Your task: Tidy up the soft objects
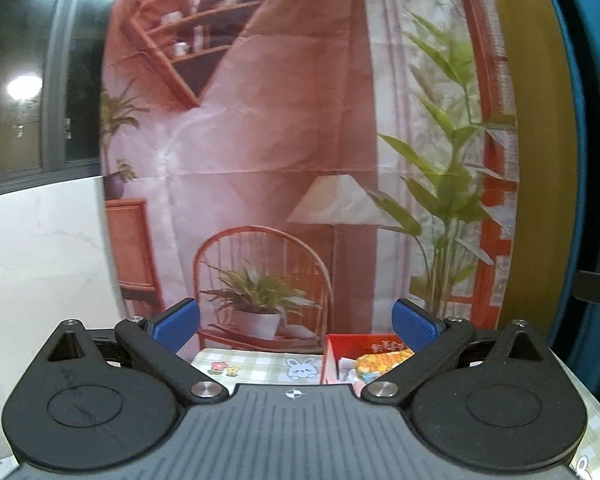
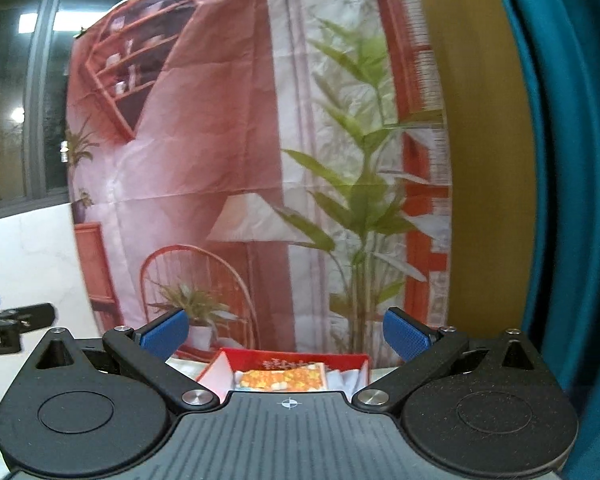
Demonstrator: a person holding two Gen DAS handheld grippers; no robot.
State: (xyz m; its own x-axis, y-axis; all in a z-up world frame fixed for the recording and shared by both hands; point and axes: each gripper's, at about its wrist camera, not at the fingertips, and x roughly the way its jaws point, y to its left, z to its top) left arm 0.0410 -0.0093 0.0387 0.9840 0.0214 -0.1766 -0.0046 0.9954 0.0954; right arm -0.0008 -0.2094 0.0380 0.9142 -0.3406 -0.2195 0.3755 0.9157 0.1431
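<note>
A red box (image 2: 340, 360) stands on the table ahead, low in the right wrist view, with an orange-and-yellow patterned soft item (image 2: 282, 379) lying in it. In the left wrist view the same red box (image 1: 360, 343) sits at lower right, and the patterned soft item (image 1: 384, 360) shows over its rim. My left gripper (image 1: 296, 326) is open, held above the table, with nothing between its blue pads. My right gripper (image 2: 286, 334) is open too and empty, raised in front of the box. The other gripper (image 2: 4, 320) shows at the left edge of the right wrist view.
A green checked tablecloth (image 1: 256, 366) with flower and rabbit prints covers the table. A printed backdrop (image 1: 260, 160) of a room hangs right behind the box. White marble wall (image 1: 40, 260) at left; yellow and teal curtains (image 2: 540, 160) at right.
</note>
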